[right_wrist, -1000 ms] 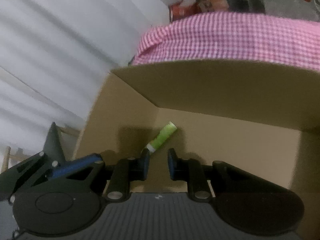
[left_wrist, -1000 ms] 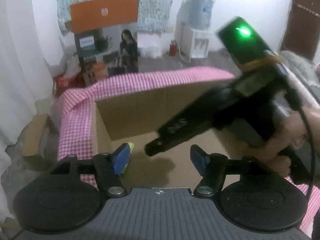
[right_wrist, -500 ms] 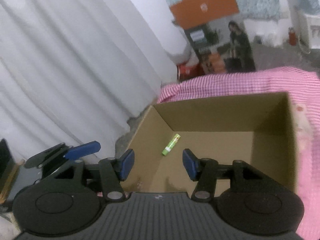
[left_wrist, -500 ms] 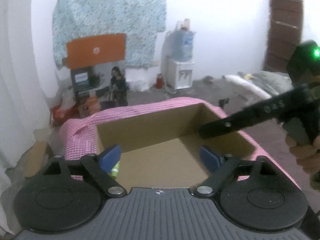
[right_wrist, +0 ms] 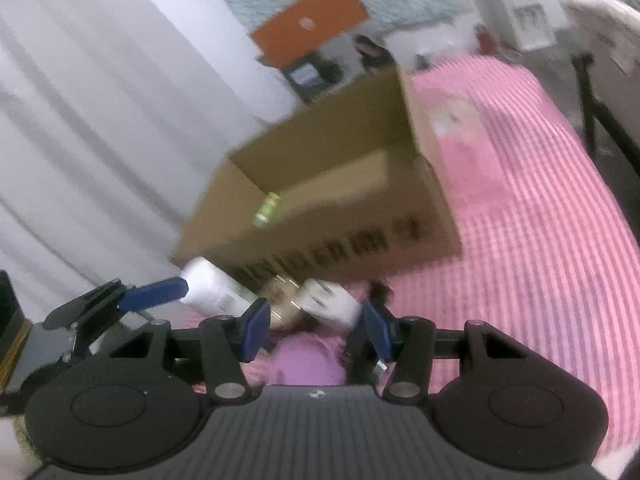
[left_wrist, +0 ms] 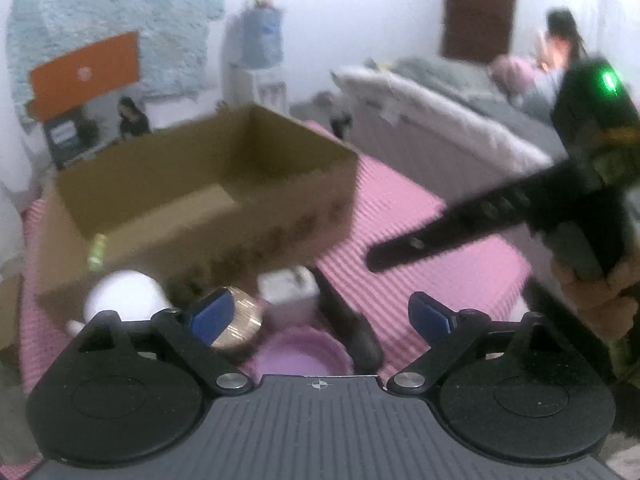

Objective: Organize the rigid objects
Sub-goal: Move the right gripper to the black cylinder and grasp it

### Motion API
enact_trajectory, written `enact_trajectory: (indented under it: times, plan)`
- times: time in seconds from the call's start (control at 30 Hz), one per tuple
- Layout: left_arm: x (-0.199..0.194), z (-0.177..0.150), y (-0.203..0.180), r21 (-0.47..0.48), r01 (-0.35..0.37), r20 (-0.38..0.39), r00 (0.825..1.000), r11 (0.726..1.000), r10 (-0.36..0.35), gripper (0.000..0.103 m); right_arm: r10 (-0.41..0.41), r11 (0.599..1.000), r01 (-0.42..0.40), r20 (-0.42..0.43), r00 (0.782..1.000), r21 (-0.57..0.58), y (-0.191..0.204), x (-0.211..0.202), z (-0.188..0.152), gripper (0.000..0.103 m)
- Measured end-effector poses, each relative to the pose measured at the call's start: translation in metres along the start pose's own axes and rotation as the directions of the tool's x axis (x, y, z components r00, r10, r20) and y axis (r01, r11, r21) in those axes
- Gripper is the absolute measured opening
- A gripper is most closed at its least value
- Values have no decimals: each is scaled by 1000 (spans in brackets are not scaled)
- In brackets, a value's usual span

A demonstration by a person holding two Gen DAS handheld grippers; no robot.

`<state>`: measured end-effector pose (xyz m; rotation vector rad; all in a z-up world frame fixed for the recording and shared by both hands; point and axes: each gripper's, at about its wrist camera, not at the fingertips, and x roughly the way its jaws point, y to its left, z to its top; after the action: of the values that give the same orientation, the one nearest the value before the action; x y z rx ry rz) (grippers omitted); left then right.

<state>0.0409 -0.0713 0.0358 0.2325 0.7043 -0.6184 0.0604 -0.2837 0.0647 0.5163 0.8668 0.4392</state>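
An open cardboard box (left_wrist: 208, 200) stands on the pink checked cloth (left_wrist: 420, 240), with a small green tube (left_wrist: 96, 250) lying inside by its left wall. In front of the box lie a white round bottle (left_wrist: 124, 300), a gold round tin (left_wrist: 240, 324), a small white box (left_wrist: 288, 288), a dark object (left_wrist: 352, 332) and a purple dish (left_wrist: 300, 354). My left gripper (left_wrist: 320, 316) hovers over these, its jaws opening, with nothing gripped. My right gripper (right_wrist: 316, 320) is open above the white box (right_wrist: 328, 304) and tin (right_wrist: 284, 304), holding nothing.
White curtains (right_wrist: 100, 140) hang to the left of the box. A grey bed (left_wrist: 440, 120) lies behind the table on the right, and a person (left_wrist: 560, 48) sits at the far right. A water dispenser (left_wrist: 260, 52) stands against the back wall.
Both grippers have pulled back out of the box toward its near side, and both have opened. The green tube stays in the box. The objects in front of the box have come into view.
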Motion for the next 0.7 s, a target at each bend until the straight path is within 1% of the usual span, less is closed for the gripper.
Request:
enact_trajectory:
  times: [0.03, 0.07, 0.1, 0.13, 0.17, 0.23, 0.27, 0.37, 0.43, 0.5, 0.6, 0.7]
  plan:
    - [7, -3, -6, 21, -5, -16, 1000, 1000, 5, 91, -12, 1000, 12, -1, 1000, 15, -5, 3, -4, 54]
    - [13, -5, -11, 37, -11, -26, 1000, 999, 12, 85, -15, 999, 15, -7, 1000, 31, -9, 7, -6, 52]
    - [17, -8, -15, 46, -16, -35, 999, 999, 18, 83, -14, 999, 14, -16, 1000, 42, -13, 10, -10, 50]
    - [24, -9, -17, 47, -18, -51, 999, 999, 20, 78, -9, 998, 10, -27, 1000, 54, -17, 16, -10, 49]
    - [31, -8, -17, 38, -18, -66, 998, 999, 21, 74, -6, 998, 8, -35, 999, 59, -18, 19, -13, 47]
    - [39, -6, -13, 14, -22, -81, 996, 1000, 23, 69, -2, 998, 6, -58, 998, 69, -22, 29, -13, 45]
    - [43, -6, -12, 0, -25, -90, 996, 1000, 25, 64, 4, 997, 1, -66, 998, 73, -26, 32, -14, 44]
    - [52, -4, -7, -35, -26, -114, 993, 999, 22, 57, 27, 994, -17, -97, 995, 104, -34, 46, -11, 36]
    - [56, -4, -5, -48, -20, -124, 992, 999, 14, 54, 34, 993, -20, -113, 993, 120, -41, 55, -9, 34]
    - [61, -3, -3, -60, -17, -141, 990, 998, 9, 49, 41, 991, -23, -132, 990, 129, -43, 64, -6, 31]
    - [65, -3, -4, -70, -22, -157, 988, 997, 11, 45, 52, 991, -31, -161, 986, 132, -45, 72, -2, 30]
    - [68, 0, -2, -86, -15, -170, 985, 996, 1, 38, 71, 990, -47, -187, 980, 131, -46, 82, 2, 28]
